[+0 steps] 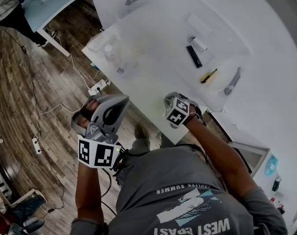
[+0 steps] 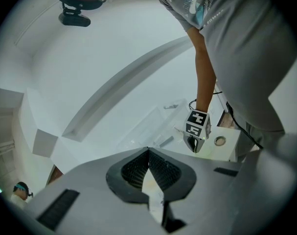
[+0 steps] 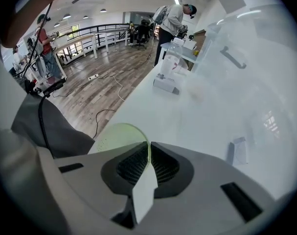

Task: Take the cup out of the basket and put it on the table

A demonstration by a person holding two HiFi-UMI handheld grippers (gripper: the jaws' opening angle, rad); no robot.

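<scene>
Placing step: right tongs clamped on rim of pale green cup at 7 o'clock edge of the table, left tongs closed, empty, held aside; next likely needs seating the base flat, then releasing

Cup largely hidden behind fingers of the right gripper (outline faint).

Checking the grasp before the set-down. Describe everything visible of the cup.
The cup is pale green and translucent, and looks like thin plastic with a round rim. Only its upper part shows above the gripper's body. The right gripper is shut on its wall at the rim, which runs as a thin green line between the jaws. It sits at the near edge of the white table. Whether its base touches the table can't be told.
</scene>
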